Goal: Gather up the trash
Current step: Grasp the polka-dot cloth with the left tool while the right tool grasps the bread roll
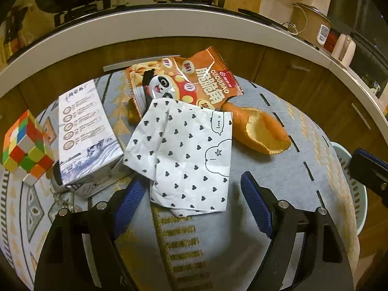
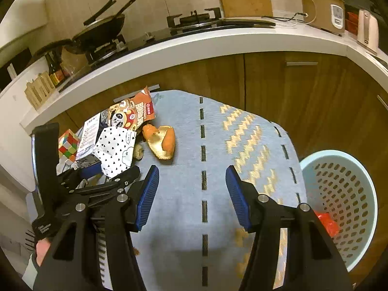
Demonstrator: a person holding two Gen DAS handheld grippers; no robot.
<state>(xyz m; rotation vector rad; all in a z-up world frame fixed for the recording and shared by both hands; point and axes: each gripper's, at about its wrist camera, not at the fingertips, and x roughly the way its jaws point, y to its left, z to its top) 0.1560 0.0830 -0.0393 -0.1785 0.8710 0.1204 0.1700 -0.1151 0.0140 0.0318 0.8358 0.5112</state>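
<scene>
A crumpled white paper with black hearts (image 1: pixel 186 155) lies on the patterned table mat (image 1: pixel 278 177), partly over an orange snack bag with a panda (image 1: pixel 189 80). An orange peel (image 1: pixel 262 131) lies to the right of the paper. My left gripper (image 1: pixel 194 191) is open, its blue fingers on either side of the paper's near edge. My right gripper (image 2: pixel 191 184) is open and empty above the bare mat (image 2: pixel 218 145). The right wrist view also shows the paper (image 2: pixel 116 150), the bag (image 2: pixel 133 116), the peel (image 2: pixel 162 143) and the left gripper's body.
A Rubik's cube (image 1: pixel 26 145) and a white printed carton (image 1: pixel 84 131) stand left of the paper. A light blue perforated basket (image 2: pixel 339 198) with red trash inside stands beside the table at the right. Kitchen counter and wooden cabinets lie behind.
</scene>
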